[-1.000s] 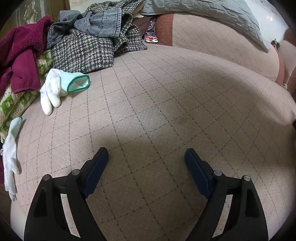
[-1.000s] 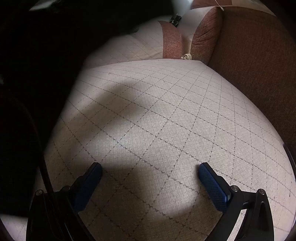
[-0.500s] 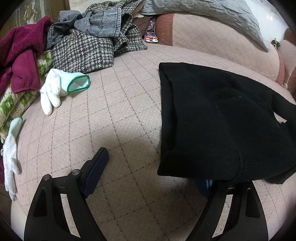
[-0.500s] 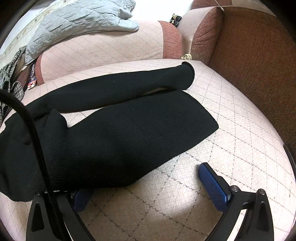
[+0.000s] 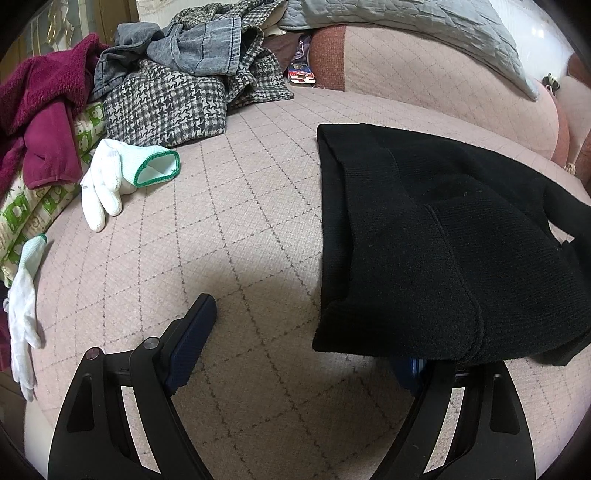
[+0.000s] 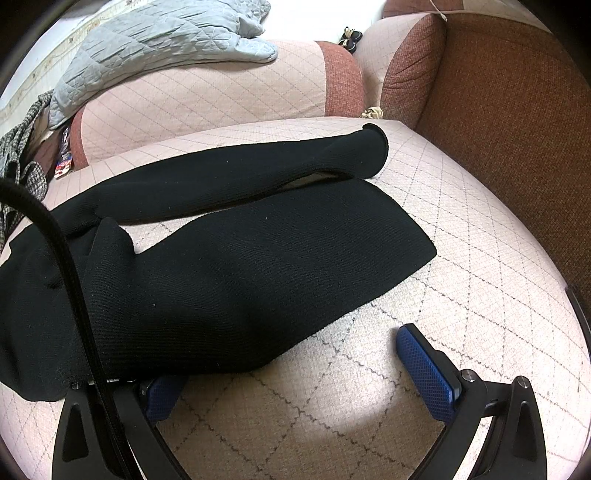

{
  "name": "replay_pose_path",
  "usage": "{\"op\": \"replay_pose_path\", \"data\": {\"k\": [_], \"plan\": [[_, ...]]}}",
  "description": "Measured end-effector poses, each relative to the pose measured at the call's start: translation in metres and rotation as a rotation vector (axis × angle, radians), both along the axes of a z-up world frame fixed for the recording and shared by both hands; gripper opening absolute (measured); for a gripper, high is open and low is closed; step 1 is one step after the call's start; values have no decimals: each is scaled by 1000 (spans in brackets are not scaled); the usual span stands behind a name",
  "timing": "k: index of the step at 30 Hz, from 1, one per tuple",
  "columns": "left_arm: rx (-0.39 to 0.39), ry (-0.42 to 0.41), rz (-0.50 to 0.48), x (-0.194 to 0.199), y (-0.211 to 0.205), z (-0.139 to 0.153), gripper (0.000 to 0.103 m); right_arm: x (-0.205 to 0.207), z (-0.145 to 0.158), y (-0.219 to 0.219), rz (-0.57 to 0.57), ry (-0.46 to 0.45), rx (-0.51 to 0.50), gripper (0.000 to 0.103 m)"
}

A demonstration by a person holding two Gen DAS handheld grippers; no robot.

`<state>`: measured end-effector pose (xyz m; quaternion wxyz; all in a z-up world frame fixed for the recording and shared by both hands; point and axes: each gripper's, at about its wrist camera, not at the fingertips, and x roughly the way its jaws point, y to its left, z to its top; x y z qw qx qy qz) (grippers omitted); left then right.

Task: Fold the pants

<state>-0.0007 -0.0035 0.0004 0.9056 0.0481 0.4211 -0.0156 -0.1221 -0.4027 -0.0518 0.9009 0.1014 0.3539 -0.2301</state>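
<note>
Both grippers, left gripper (image 5: pixel 306 336) and right gripper (image 6: pixel 295 373), spread wide, empty. Best pinch pants (image 6: pixel 229 266) by waistband and hem, lying across sofa (image 5: pixel 236 229) middle.

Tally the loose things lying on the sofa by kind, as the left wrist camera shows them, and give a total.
Black pants: 1
White gloves: 2
Houndstooth garment: 1
Denim garment: 1
Maroon garment: 1
Grey quilted blanket: 1
Total: 7
The heap may hide more.
</note>
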Motion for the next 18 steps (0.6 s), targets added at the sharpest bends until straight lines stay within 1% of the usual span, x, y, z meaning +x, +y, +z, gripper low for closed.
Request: {"op": "replay_pose_path", "data": {"k": [2,5,7,9,10,13,14,16,18], "plan": [[-10,13,-1,1,3,1,86,0,0,0,0,2,-2,103],[15,41,-44,-5,4,5,85,-2,0,-1,4,0,1,103],[-32,57,-48,-8,8,11,85,-2,0,-1,7,2,5,103],[-137,-40,-50,-20,15,19,85,-2,1,-1,24,3,14,103],[-165,-84,-53,-26,18,26,85,-3,2,-1,44,7,10,103],[-240,-177,-65,-45,24,45,85,-11,5,-1,126,25,21,103],[-256,-193,-72,-49,25,50,85,-14,6,-1,129,16,28,103],[-299,-190,-80,-55,26,56,85,-28,10,-3,124,-15,91,103],[-335,-144,-80,-57,25,59,85,-40,14,-6,133,-40,151,102]]}}
